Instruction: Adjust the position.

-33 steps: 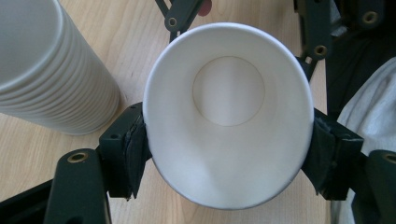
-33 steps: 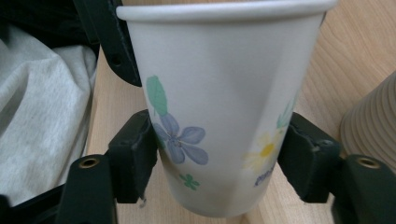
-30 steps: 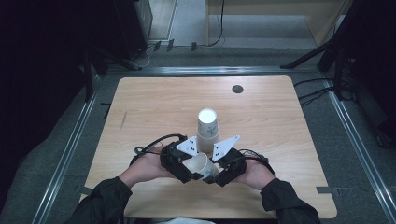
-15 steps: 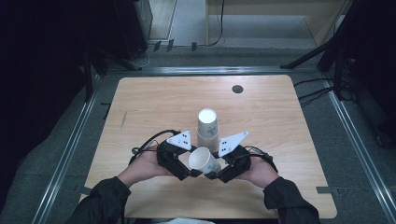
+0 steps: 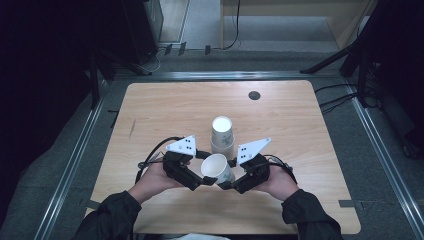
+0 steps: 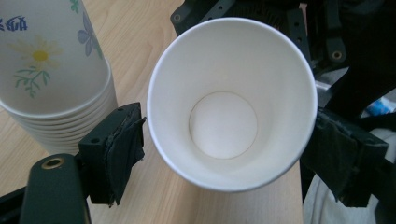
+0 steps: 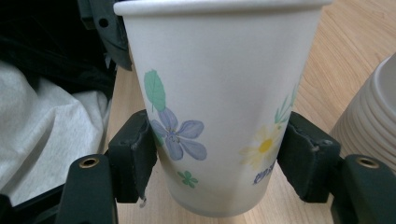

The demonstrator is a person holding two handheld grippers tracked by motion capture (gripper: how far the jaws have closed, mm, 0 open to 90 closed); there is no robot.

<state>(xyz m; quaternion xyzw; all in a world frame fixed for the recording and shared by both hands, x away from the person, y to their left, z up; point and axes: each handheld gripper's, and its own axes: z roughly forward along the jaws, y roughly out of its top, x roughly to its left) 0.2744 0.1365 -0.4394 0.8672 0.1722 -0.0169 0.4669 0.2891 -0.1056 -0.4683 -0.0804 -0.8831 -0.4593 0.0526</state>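
The right tool (image 5: 226,184) grips the paper cup (image 5: 216,169) at lower centre of the frame. The left tool (image 5: 199,181) has just opened, jaws clear of the cup rim.

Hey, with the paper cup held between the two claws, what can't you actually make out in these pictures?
- Printed word low on the paper cup: right gripper view, too small and curved away to read.
- How many cups are in the upside-down stack: high view too small; both gripper views cut it at an edge.
- Whether the left claw touches the cup on its right side: left gripper view, the rim hides that pad.
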